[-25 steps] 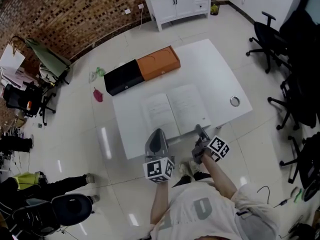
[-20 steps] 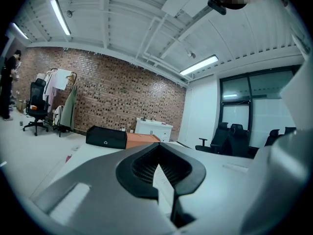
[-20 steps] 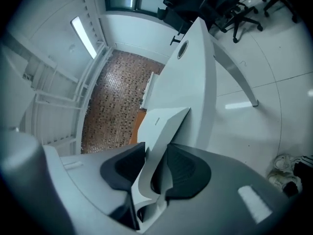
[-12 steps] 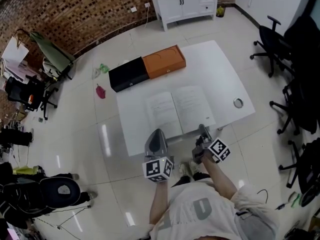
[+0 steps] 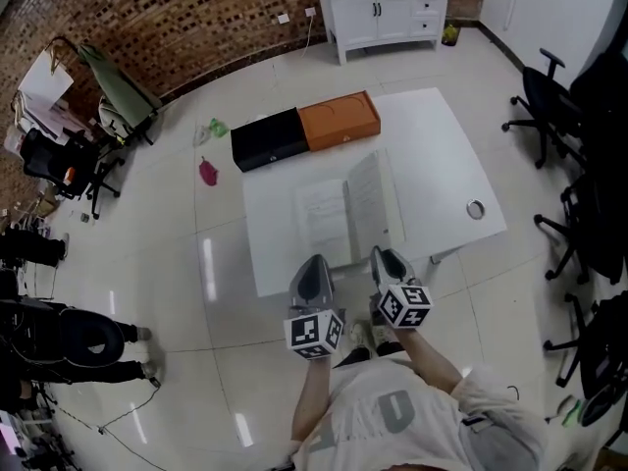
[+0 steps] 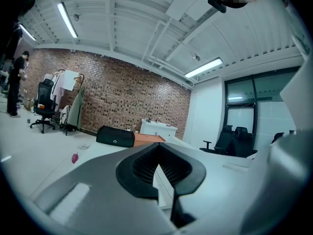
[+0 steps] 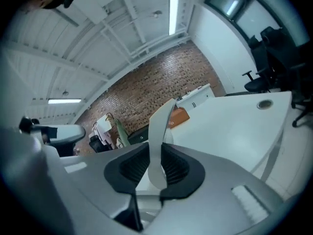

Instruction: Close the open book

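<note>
The open book [image 5: 322, 214] lies on the white table [image 5: 442, 155], its left half flat. Its right half [image 5: 369, 196] stands lifted, nearly upright over the spine. My right gripper [image 5: 383, 255] is at the book's near edge, shut on that right half. In the right gripper view the pale sheaf [image 7: 159, 131] rises from between the pads, with the right gripper [image 7: 155, 168] closed tight on it. My left gripper [image 5: 314, 268] hovers at the table's front edge, just left of the book, touching nothing. In the left gripper view the left gripper [image 6: 157, 173] looks shut with nothing in it.
A black box [image 5: 268, 137] and an orange box [image 5: 339, 121] lie end to end at the table's far edge. A small metal ring [image 5: 476, 208] sits near the right edge. Office chairs [image 5: 549, 106] stand to the right, a white cabinet [image 5: 388, 8] behind.
The book's right half, flat a second ago, now stands raised. My right gripper closed on it, rolled over and rose with it. The left gripper barely shifted.
</note>
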`<state>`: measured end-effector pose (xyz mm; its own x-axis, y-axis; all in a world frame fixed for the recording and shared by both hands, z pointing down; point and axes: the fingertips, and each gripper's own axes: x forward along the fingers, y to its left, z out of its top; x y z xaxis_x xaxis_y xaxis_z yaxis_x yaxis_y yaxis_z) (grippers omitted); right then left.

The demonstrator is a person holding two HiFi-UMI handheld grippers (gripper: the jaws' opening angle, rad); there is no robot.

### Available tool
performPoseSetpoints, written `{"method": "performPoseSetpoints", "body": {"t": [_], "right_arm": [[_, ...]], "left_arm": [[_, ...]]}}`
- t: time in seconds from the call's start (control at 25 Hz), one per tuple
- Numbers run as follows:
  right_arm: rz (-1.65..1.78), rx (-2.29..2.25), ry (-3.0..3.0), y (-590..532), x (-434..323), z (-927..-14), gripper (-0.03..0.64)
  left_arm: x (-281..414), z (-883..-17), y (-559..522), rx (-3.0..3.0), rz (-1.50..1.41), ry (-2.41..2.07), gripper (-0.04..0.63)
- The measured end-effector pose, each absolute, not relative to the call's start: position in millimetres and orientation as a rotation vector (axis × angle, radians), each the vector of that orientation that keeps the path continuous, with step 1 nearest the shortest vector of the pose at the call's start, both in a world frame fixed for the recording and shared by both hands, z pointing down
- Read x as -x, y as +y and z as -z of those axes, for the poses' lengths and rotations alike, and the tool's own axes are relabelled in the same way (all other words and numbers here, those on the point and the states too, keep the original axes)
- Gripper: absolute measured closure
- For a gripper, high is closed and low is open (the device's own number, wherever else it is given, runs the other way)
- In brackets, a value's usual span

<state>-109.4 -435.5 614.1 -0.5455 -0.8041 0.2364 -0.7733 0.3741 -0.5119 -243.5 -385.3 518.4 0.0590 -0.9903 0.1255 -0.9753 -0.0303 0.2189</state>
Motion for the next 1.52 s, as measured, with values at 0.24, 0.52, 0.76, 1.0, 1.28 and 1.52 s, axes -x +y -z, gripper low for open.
{"method": "performPoseSetpoints", "body": {"t": [0.24,0.52,0.76,1.0,1.28,1.52], "right_arm": [[0.726,1.465,2.757,-424,146,-605,0.539],[0.448,1.377,3.13,-398,201,-634,0.54],[0.266,1.29,3.392,-382,238,-680,0.531],[0.264,1.203,3.455,-374,248,-687,0.457],[0.503,1.188,3.299,-377,237,-668,0.549],[0.586,1.283,2.958,-391,194,-587,0.614]], "left_arm": [[270,-517,-368,-2.007,0.109,-2.077,0.58],[292,-523,-346,-1.913,0.118,-2.138,0.58],[318,-538,-325,-1.802,0.129,-2.188,0.58],[333,-543,-318,-1.736,0.143,-2.219,0.58],[324,-533,-324,-1.79,0.169,-2.206,0.58],[314,-513,-332,-1.902,0.245,-2.183,0.58]]}}
